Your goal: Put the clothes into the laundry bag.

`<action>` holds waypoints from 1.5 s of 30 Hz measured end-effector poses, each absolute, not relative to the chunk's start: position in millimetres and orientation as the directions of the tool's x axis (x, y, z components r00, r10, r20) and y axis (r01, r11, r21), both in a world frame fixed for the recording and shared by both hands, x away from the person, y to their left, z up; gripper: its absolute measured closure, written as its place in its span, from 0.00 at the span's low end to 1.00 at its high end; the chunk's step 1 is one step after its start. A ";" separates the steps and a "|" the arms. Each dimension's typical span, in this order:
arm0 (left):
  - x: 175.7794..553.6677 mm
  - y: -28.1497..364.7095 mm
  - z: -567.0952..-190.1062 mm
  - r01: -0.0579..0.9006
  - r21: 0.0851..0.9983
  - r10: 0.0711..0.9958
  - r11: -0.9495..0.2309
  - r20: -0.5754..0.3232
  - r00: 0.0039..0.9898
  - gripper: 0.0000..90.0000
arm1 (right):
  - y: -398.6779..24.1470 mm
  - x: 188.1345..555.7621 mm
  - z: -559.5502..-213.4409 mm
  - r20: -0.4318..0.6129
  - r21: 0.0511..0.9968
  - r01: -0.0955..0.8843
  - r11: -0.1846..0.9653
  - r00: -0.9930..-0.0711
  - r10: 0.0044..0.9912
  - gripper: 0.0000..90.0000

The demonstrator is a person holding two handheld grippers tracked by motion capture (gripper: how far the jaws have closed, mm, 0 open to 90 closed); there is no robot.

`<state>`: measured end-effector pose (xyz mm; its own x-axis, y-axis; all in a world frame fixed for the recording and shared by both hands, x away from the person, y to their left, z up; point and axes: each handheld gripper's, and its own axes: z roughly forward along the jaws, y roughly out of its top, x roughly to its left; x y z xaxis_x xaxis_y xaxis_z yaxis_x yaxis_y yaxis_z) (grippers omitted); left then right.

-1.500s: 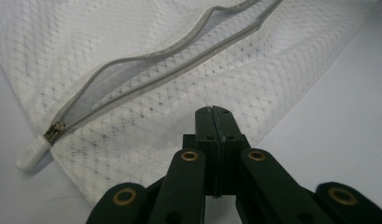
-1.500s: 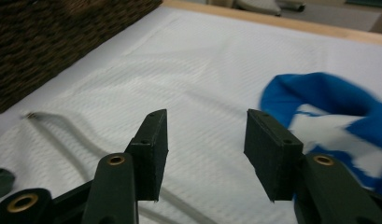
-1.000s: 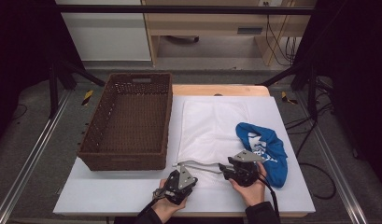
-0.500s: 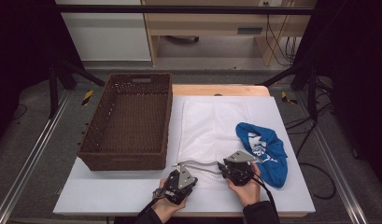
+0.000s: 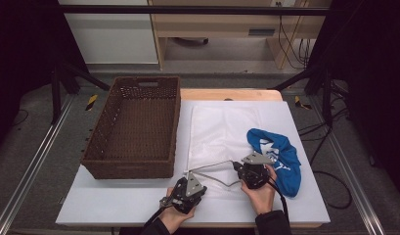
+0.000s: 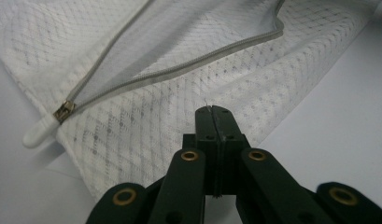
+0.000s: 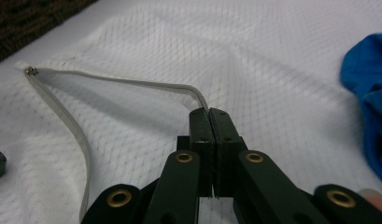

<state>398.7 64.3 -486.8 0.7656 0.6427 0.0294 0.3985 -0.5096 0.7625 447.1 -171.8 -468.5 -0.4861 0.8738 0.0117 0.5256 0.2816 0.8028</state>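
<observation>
A white mesh bag (image 5: 222, 129) lies flat on the table, its zip pulled open along the near edge. My left gripper (image 5: 189, 175) is shut on the bag's mesh (image 6: 146, 135) by the near corner, beside the zip pull (image 6: 63, 111). My right gripper (image 5: 235, 166) has just been closing and is now shut on the upper zip edge (image 7: 132, 80), which runs into its tips. The bag's mouth gapes between the two grippers. A crumpled blue garment (image 5: 278, 154) lies on the bag's right side, just beyond the right hand.
A dark brown wicker basket (image 5: 176, 122) with nothing in it stands left of the bag, close to its edge. The white tabletop (image 5: 104, 205) shows bare in front of the basket. Beyond the far edge there are metal rails, cables and a wooden bench.
The right hand has shifted slightly towards the bag's zip edge. The left hand, the bag and the blue garment have stayed where they were.
</observation>
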 end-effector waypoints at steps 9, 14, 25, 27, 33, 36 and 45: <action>401.1 64.0 -485.3 0.414 0.757 0.643 -0.505 0.011 0.766 1.00 | -181.2 446.9 -447.9 0.035 0.867 0.452 0.210 -0.475 0.879 1.00; 400.7 64.0 -479.2 0.408 0.765 0.637 -0.498 0.003 0.771 0.94 | -183.5 446.4 -443.0 0.032 0.878 0.434 0.204 -0.478 0.878 1.00; 419.0 61.6 -423.5 0.328 0.846 0.677 -0.421 0.053 0.734 0.67 | -184.3 443.1 -438.8 0.042 0.880 0.430 0.201 -0.493 0.869 1.00; 428.2 55.3 -416.8 0.327 0.847 0.684 -0.420 0.058 0.727 0.65 | -184.6 442.9 -438.6 0.047 0.880 0.431 0.199 -0.496 0.867 1.00; 452.8 34.6 -411.1 0.325 0.844 0.671 -0.427 0.055 0.739 0.61 | -183.8 441.8 -439.4 0.046 0.878 0.431 0.208 -0.507 0.861 1.00; 460.7 24.8 -413.7 0.322 0.836 0.661 -0.445 0.064 0.748 0.63 | -184.6 441.9 -438.5 0.053 0.880 0.430 0.199 -0.507 0.860 1.00; 476.5 6.3 -431.9 0.322 0.808 0.629 -0.493 0.076 0.774 0.74 | -184.4 441.1 -437.4 0.050 0.881 0.428 0.204 -0.512 0.857 1.00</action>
<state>476.5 6.3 -431.9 0.7737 0.6290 0.0756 0.3222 -0.4935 0.8079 441.1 -184.4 -437.4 -0.5123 0.8574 0.0501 0.4277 0.2040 0.8806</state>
